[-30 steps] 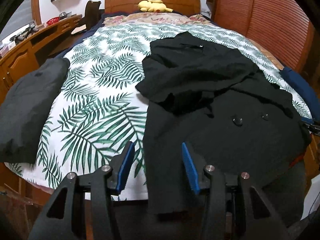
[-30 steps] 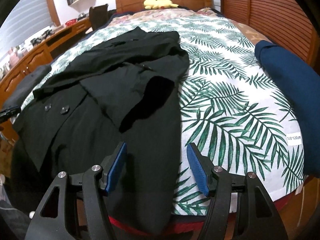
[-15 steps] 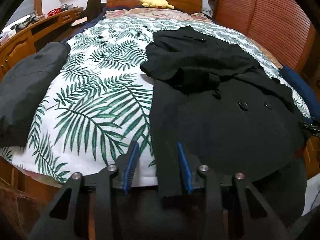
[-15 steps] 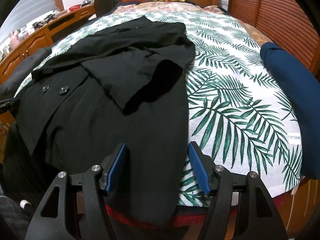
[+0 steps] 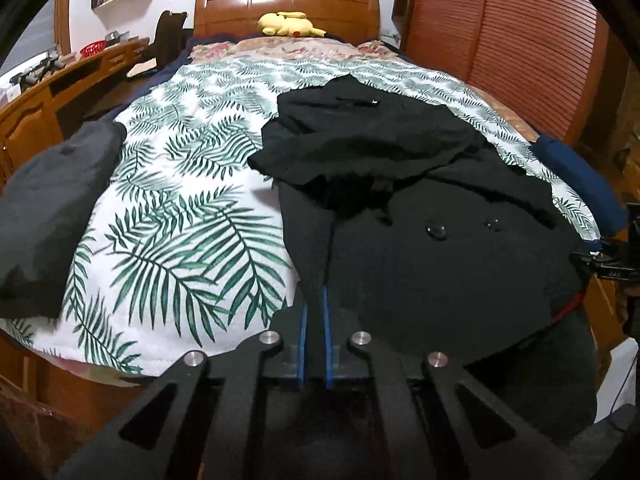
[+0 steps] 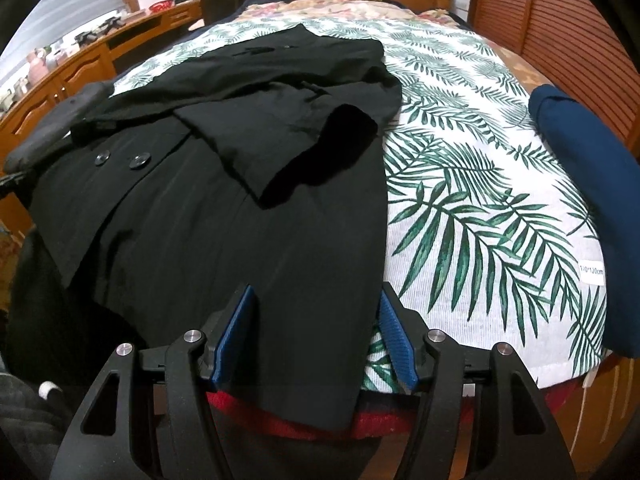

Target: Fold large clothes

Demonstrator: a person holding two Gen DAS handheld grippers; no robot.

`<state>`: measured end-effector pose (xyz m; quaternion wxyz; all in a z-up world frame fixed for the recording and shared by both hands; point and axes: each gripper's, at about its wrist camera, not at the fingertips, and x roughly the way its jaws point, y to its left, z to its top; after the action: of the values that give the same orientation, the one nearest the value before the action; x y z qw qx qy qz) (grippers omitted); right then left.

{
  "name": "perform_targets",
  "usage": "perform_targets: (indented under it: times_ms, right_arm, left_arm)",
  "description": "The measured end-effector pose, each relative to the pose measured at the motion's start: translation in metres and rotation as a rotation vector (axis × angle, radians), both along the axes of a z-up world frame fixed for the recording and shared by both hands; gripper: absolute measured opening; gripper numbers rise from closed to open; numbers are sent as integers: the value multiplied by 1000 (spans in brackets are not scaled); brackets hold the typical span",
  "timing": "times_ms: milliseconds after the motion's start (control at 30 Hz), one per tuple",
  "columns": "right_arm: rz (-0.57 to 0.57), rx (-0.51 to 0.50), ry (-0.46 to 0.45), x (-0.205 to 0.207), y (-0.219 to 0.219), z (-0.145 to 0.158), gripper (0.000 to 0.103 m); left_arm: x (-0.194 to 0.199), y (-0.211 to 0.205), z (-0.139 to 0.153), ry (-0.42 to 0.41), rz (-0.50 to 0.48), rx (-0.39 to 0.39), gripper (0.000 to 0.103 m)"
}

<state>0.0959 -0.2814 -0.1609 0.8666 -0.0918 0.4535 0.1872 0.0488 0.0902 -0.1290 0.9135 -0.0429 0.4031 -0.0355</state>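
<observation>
A: Where does the black coat (image 5: 420, 216) lie?

B: Centre-right in the left view, long axis running up the bed (image 5: 180, 208). The left gripper (image 5: 314, 320) pinches its near hem.

A: And the right gripper (image 6: 316, 332)?

B: Jaws closing, not yet pressing, straddling the opposite hem corner at bottom centre.

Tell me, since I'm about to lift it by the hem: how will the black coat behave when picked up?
The black coat will probably sag and drape, since its sleeve already lies in soft folds. It looks thick, so likely heavy for one corner grip; the left gripper pinches just one edge. The part hanging off the bed may drag.
</observation>
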Motion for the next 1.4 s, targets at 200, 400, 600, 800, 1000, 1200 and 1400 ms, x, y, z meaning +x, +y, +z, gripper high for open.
perform_targets:
  times_ms: [200,400,600,800,1000,1200,1400]
  right_arm:
    - [-2,14,-5,-5,-1,2,51]
    - [-18,52,-11,-7,-7,3,33]
    - [-5,97,-32,-9,-7,8,7]
    - [25,168,-163,-14,5,51,3]
    - [2,241,-288,-24,1,112,2]
    - [46,282,-379,-57,-2,159,2]
    - [79,305,-442,-94,-8,187,2]
  left_arm:
    - [0,-3,7,-15,-3,10,2]
    - [1,-2,4,-5,1,6,2]
    - [-3,-2,10,-34,2,2,1]
    - [-10,-12,58,-155,-29,3,1]
    - [-35,-18,105,-274,-49,5,1]
    - [-77,-10,140,-380,-27,-27,1]
    - [-120,-5,157,-446,-6,-28,1]
